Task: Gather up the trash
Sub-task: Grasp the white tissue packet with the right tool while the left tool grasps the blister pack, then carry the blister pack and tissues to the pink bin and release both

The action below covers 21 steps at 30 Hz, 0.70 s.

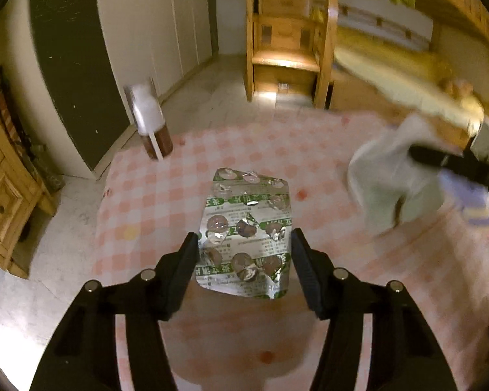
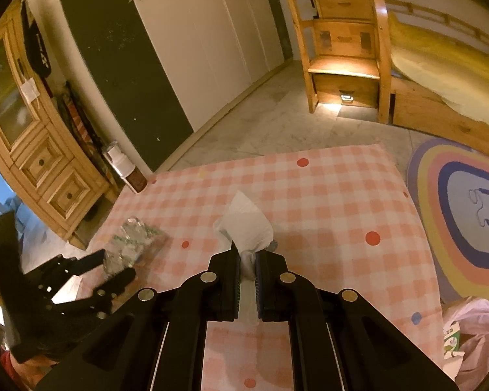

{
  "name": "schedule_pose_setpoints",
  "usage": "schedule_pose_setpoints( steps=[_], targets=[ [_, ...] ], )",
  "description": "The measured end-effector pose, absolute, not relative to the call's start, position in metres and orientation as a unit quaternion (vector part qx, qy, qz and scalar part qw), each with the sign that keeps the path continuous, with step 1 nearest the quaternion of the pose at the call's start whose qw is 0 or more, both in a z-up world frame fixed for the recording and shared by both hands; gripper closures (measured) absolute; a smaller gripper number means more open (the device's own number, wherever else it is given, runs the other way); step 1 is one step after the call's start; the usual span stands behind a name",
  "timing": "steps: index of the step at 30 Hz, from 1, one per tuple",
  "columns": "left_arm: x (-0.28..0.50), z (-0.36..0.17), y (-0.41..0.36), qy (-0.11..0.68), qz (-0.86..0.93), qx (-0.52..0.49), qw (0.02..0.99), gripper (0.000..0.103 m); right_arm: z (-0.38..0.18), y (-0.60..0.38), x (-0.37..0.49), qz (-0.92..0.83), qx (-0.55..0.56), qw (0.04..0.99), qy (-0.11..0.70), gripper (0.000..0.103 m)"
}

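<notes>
Gripping a crumpled white tissue (image 2: 244,228) between closed fingers, the right gripper (image 2: 247,260) hung above the pink checked tablecloth (image 2: 326,202). The left gripper (image 1: 244,244) bracketed a used pill pack (image 1: 246,231), apparently touching its edges.

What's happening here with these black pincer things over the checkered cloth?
A person is clearing trash off a pink checkered cloth, holding a grasping tool in each hand. The right tool is shut on a crumpled white tissue. The left tool is open, its fingers on either side of a used pill blister pack lying on the cloth, not yet gripped. A brown spray bottle stands at the cloth's far corner.
</notes>
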<state>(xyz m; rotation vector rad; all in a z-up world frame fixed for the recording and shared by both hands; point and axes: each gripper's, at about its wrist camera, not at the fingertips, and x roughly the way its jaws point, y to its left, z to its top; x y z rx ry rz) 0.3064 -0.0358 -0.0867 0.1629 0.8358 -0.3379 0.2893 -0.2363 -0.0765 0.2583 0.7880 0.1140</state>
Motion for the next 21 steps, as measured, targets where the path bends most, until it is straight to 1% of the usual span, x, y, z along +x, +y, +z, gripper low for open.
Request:
schedule_pose_setpoints(
  steps=[5, 8, 14, 21],
  targets=[
    [0.264, -0.053, -0.044, 0.358, -0.166, 0.042, 0.918, 0.047, -0.057, -0.246, 0.259, 0.044, 0.126, 0.925, 0.357, 0.096],
    [0.242, -0.044, -0.055, 0.343, -0.165, 0.044, 0.924, 0.047, -0.047, -0.254, 0.233, 0.033, 0.124, 0.931, 0.342, 0.096],
    [0.207, -0.043, -0.081, 0.343, -0.196, 0.046, 0.918, 0.047, -0.040, -0.270, 0.178, 0.013, 0.119, 0.937, 0.329, 0.096],
    [0.182, -0.042, -0.136, 0.332, -0.246, 0.083, 0.907, 0.047, -0.042, -0.307, 0.112, -0.048, 0.131, 0.939, 0.314, 0.096]
  ],
)
